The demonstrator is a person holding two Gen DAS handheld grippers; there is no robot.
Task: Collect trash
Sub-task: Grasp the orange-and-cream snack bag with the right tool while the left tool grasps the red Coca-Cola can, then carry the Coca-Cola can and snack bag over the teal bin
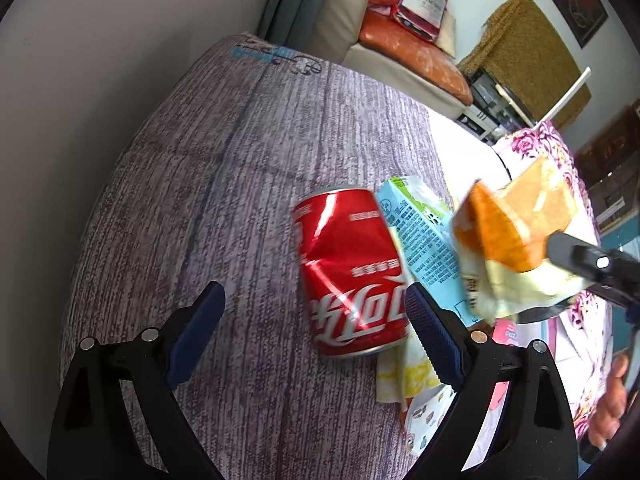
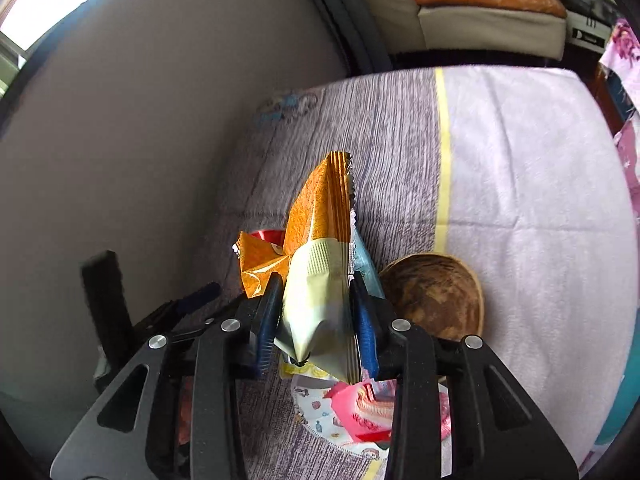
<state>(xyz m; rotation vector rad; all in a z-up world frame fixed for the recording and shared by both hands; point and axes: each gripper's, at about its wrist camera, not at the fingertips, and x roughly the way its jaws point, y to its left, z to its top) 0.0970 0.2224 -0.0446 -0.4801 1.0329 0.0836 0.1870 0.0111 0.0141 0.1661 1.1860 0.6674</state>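
Note:
My right gripper (image 2: 316,312) is shut on an orange and cream snack wrapper (image 2: 320,240) and holds it above the bed; the wrapper also shows in the left wrist view (image 1: 516,236), lifted at the right. My left gripper (image 1: 316,320) is open and empty, low over the grey cover, with a dented red cola can (image 1: 352,272) lying on its side just beyond its right finger (image 1: 432,332). A light blue carton (image 1: 420,232) lies behind the can. A yellow and white wrapper (image 1: 416,376) and a pink packet (image 2: 364,412) lie beside them.
A brown wooden bowl (image 2: 436,296) sits on the bed to the right of the trash. The grey cover (image 1: 240,160) meets a pale pink blanket (image 2: 532,200). A wall runs along the left. A cream sofa (image 2: 480,8) stands beyond the bed.

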